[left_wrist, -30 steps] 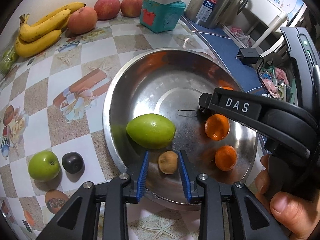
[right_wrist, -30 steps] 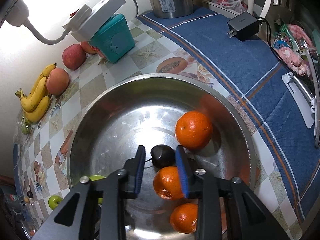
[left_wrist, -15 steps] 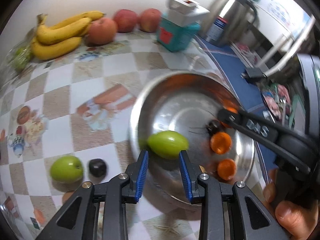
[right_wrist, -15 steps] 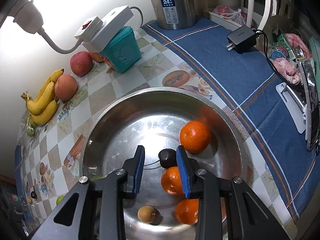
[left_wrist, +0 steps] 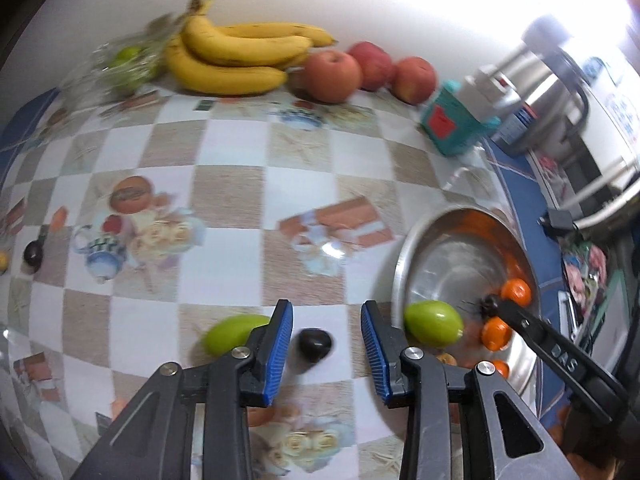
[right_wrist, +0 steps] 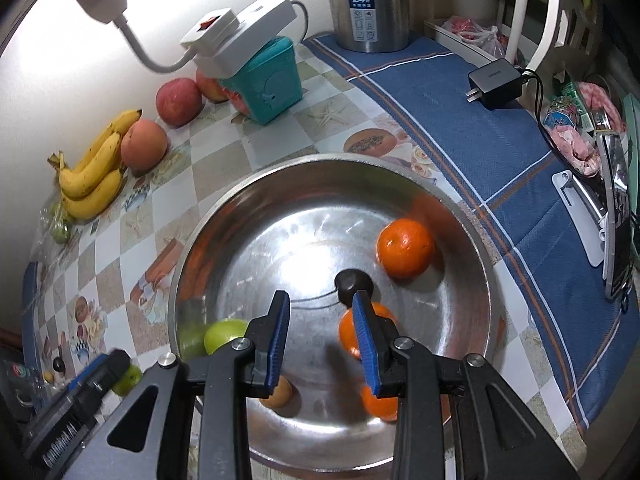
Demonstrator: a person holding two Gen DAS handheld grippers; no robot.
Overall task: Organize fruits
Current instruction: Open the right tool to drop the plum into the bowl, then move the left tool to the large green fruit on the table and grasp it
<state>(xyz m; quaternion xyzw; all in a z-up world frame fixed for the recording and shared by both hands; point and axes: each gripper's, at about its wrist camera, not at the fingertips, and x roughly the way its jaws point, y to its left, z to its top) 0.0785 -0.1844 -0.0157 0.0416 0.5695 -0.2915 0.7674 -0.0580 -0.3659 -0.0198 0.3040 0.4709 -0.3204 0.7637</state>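
My left gripper (left_wrist: 326, 344) hangs over the checked tablecloth just left of the steel bowl (left_wrist: 400, 272), and its jaws are opening. A dark plum (left_wrist: 315, 344) lies on the table in line with the gap, untouched by the pads. A green apple (left_wrist: 232, 332) sits just left of it. My right gripper (right_wrist: 322, 336) hovers open above the bowl (right_wrist: 332, 159) with nothing between its fingers. In the bowl lie another dark plum (right_wrist: 352, 282), three oranges (right_wrist: 405, 246), a kiwi (right_wrist: 278, 394) and a green oval fruit (right_wrist: 224, 334).
Bananas (left_wrist: 240, 54) and red apples (left_wrist: 332, 74) line the back wall. A teal box (right_wrist: 272, 80) carrying a power strip, a steel kettle (right_wrist: 368, 4) and a charger (right_wrist: 496, 82) on blue cloth stand behind the bowl. A small dark fruit (left_wrist: 32, 254) lies far left.
My left gripper has swung left from over the bowl to above the plum on the table, leaving the kiwi in the bowl. My right gripper has lifted slightly away from the bowl's plum.
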